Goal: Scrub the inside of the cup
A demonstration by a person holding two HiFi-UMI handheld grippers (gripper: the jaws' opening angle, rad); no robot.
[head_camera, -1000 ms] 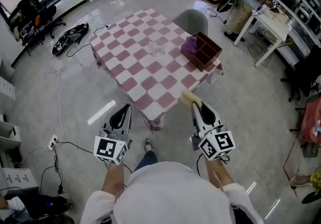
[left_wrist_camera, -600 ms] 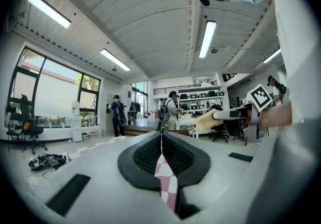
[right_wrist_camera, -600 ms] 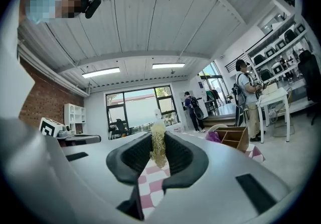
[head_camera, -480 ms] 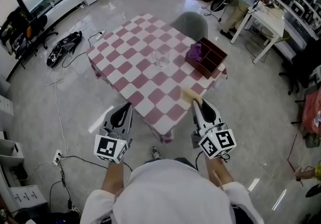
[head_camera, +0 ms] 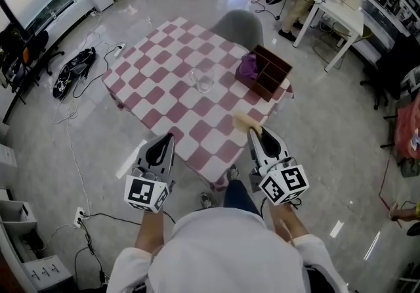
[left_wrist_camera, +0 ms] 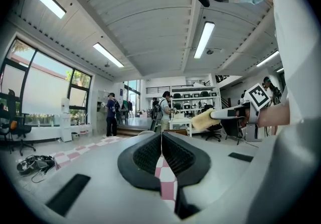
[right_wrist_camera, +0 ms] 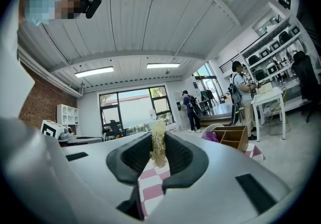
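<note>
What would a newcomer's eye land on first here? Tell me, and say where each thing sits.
The pink-and-white checked table fills the middle of the head view, with a clear cup near its centre and a brown divided box holding a purple cloth at its right corner. Nearer the person, the right gripper is shut on a yellowish sponge by the table's near edge, while the left gripper is shut and empty.

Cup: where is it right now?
In the head view, the clear cup stands near the middle of the checkered table, just left of the brown divided box that holds a purple cloth.
</note>
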